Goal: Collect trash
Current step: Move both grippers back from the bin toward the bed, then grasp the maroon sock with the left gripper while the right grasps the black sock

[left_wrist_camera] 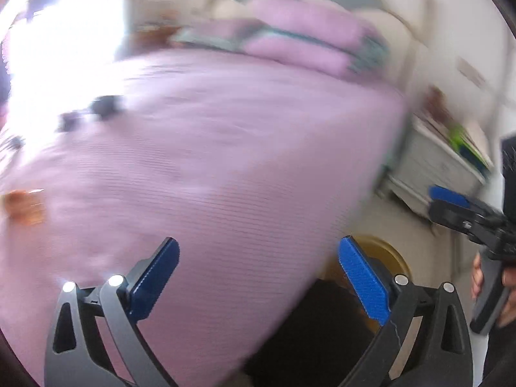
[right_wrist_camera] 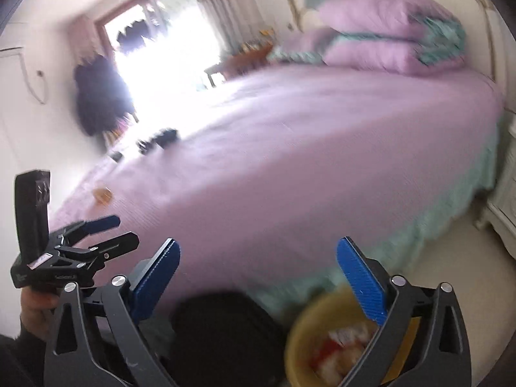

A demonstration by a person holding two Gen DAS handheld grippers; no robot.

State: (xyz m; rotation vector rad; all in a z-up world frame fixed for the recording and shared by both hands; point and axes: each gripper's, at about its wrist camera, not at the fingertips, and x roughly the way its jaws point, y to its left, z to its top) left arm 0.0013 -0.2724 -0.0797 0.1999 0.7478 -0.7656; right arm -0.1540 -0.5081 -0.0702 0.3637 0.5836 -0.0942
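An orange piece of trash (left_wrist_camera: 24,208) lies on the pink bedspread (left_wrist_camera: 209,148) near the bed's left edge; it also shows in the right wrist view (right_wrist_camera: 102,194). A yellow bin (right_wrist_camera: 325,338) with red and white trash in it stands on the floor by the bed's near corner; its rim shows in the left wrist view (left_wrist_camera: 387,251). My left gripper (left_wrist_camera: 258,277) is open and empty over the bed's near edge. My right gripper (right_wrist_camera: 258,277) is open and empty above the bin and the bed's corner. Both views are blurred.
Small dark objects (left_wrist_camera: 96,109) lie on the bed's far left. Folded pink quilts (right_wrist_camera: 387,38) are stacked at the headboard. A white nightstand (left_wrist_camera: 432,158) stands to the right of the bed. A dark round thing (right_wrist_camera: 222,332) sits on the floor beside the bin.
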